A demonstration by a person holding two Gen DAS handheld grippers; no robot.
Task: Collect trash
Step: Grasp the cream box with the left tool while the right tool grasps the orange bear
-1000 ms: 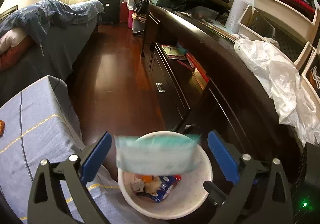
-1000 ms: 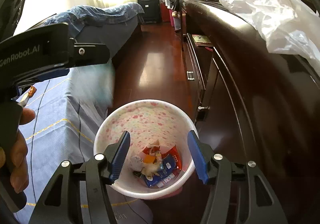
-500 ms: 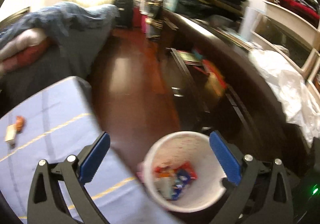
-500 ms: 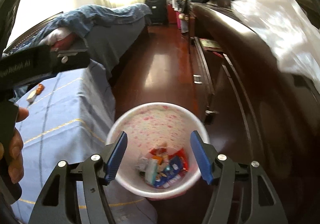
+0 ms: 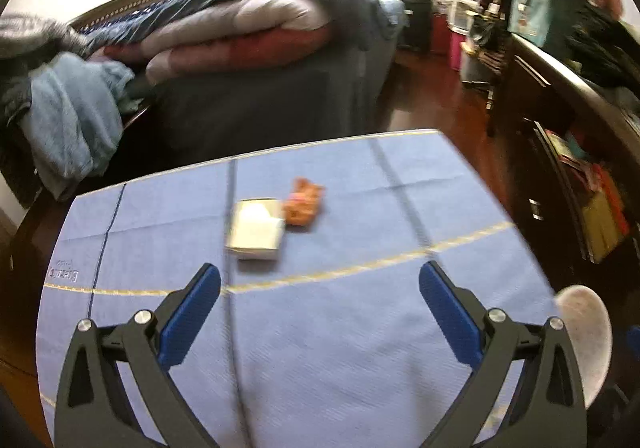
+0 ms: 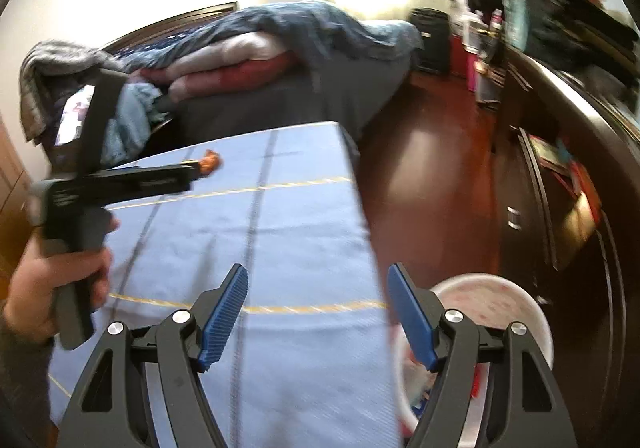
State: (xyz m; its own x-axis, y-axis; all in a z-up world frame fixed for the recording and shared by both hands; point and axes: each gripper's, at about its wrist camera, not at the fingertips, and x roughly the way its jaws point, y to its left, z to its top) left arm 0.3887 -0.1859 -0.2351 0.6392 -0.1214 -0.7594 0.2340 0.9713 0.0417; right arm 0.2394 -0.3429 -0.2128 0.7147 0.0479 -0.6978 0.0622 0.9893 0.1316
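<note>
Since both tongs are spread wide and hold nothing, the next pick turns on which of them faces the remaining trash. The left tongs (image 5: 319,300) hang over the near part of the blue cloth that covers the bench (image 5: 360,348), their blue pads well apart. Straight ahead of them, slightly left of the midline between the pads, lies a small white box (image 5: 256,229), and touching its far right corner is a crumpled orange wrapper (image 5: 303,200). The box's long axis seems to run roughly away from the camera, so the pads would close across its short width, though blur makes this uncertain. The right tongs (image 6: 318,302) sit over the bench's right edge, also spread and empty, with the bin (image 6: 492,312) just to their right below the edge, some wrappers showing inside. From that view the wrapper (image 6: 210,162) is far off to the upper left, beyond the left tool held in the left hand (image 6: 48,288), and the box is hidden behind that tool. So the left tongs are judged nearer and better aligned: a short forward reach would bring them to the box, while the bin (image 5: 588,336) waits at their right. Beyond the bench stands the bed (image 5: 248,48) piled with quilts.
</note>
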